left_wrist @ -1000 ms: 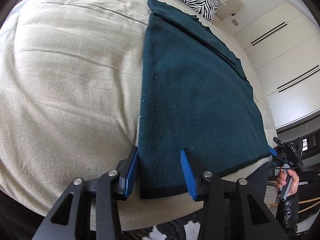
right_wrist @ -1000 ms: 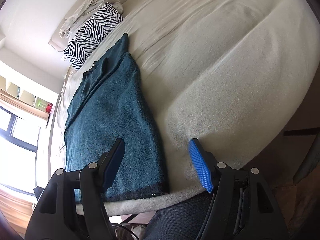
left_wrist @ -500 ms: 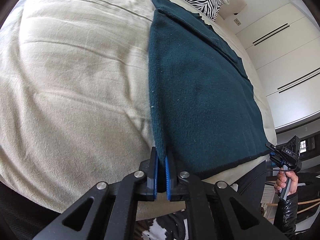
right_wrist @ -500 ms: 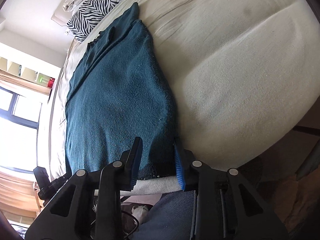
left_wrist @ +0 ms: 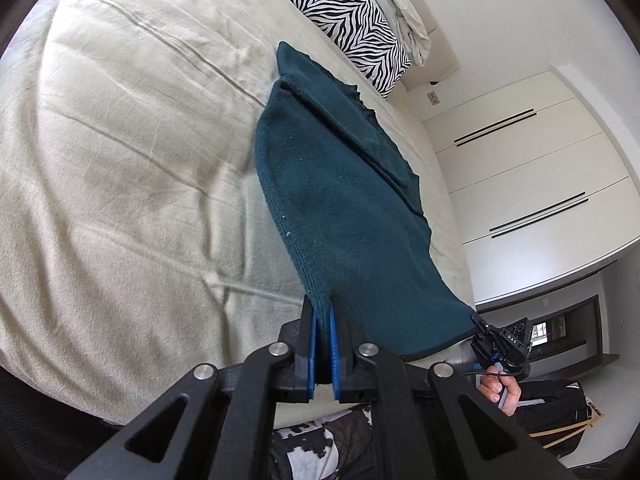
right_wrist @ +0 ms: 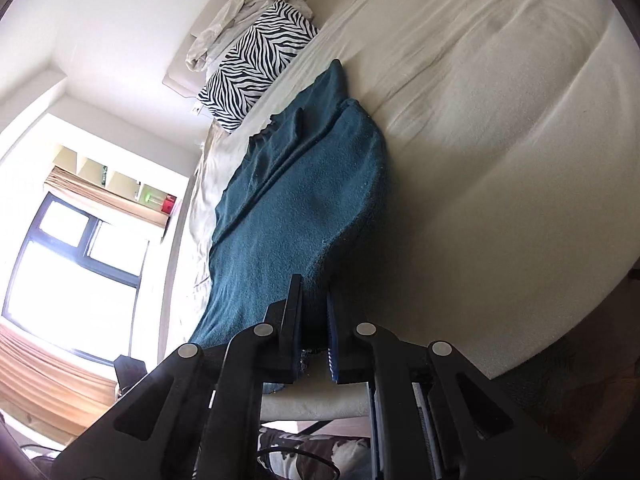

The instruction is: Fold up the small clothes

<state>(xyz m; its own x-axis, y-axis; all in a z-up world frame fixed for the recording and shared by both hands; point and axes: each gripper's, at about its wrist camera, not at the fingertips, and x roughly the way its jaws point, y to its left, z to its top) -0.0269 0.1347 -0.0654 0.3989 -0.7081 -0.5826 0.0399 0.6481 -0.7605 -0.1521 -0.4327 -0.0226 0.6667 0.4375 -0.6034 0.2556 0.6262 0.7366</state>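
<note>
Left wrist view shows the left gripper (left_wrist: 323,312) clenched on one near corner of the teal garment (left_wrist: 340,208), its blue pads (left_wrist: 313,344) pressed together with a thin fold of cloth between them; how deep the cloth runs between the pads is hidden by the black fingers. Off to that gripper's right, the right gripper (left_wrist: 480,326) is small and partly cut off behind the hem, with a hand (left_wrist: 500,390) on its handle, and its jaws cannot be made out from here. From the right wrist view the right gripper (right_wrist: 314,300) is closed on the other near corner of the garment (right_wrist: 296,216), whose hem bunches dark between the pads, so the exact edge held is hard to read; its jaws have just been closing. Between the two grippers the hem is raised off the cream bed cover (left_wrist: 120,184), while the far end of the garment lies on it ahead of both. Beyond that sits a zebra-print pillow (left_wrist: 356,20) with a crumpled pale cloth (left_wrist: 396,4) against it. White wardrobe doors (left_wrist: 520,184) stand to the right of the left gripper, and a bright window (right_wrist: 68,276) to the left of the right one, its panes washed out
</note>
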